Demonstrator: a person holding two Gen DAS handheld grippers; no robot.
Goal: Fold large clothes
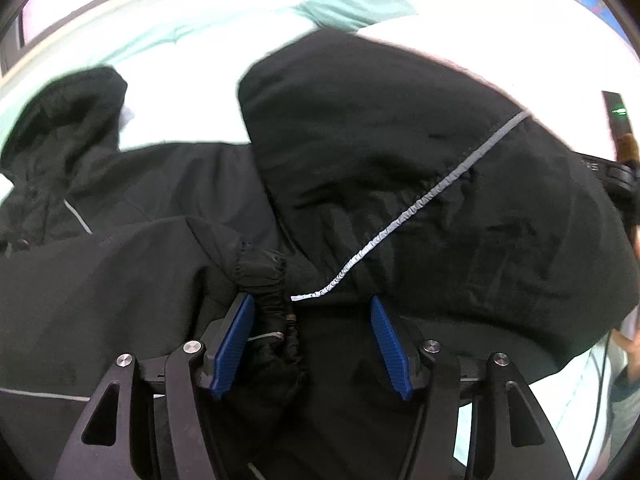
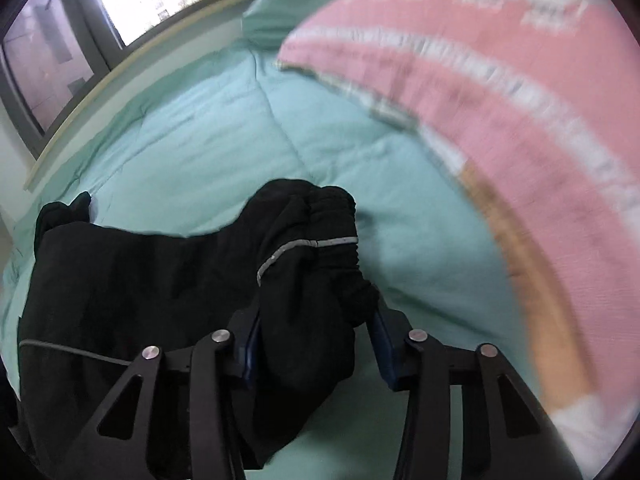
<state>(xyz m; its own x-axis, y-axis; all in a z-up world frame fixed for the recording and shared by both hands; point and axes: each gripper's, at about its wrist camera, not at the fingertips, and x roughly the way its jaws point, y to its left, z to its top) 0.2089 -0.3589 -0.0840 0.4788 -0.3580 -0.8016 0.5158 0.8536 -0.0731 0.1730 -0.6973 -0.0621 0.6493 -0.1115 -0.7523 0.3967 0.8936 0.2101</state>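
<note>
Black jacket [image 1: 400,168] spread over the mint-green bedding [image 2: 208,128], with both grippers at its cuffs.

In the left wrist view the left gripper [image 1: 312,312] stands with its blue pads [image 1: 236,344] spread wide; an elastic cuff [image 1: 268,280] lies just inside the left pad, touching it, while the other pad sits apart on the jacket's body, where a grey reflective stripe [image 1: 420,204] runs away to the upper right. In the right wrist view the right gripper [image 2: 316,324] has a bunched sleeve [image 2: 312,248] between its fingers; both pads seem to meet the cloth, though whether they pinch it I cannot tell. A blurred pink blanket [image 2: 480,80] lies beyond, a window [image 2: 120,8] behind.
</note>
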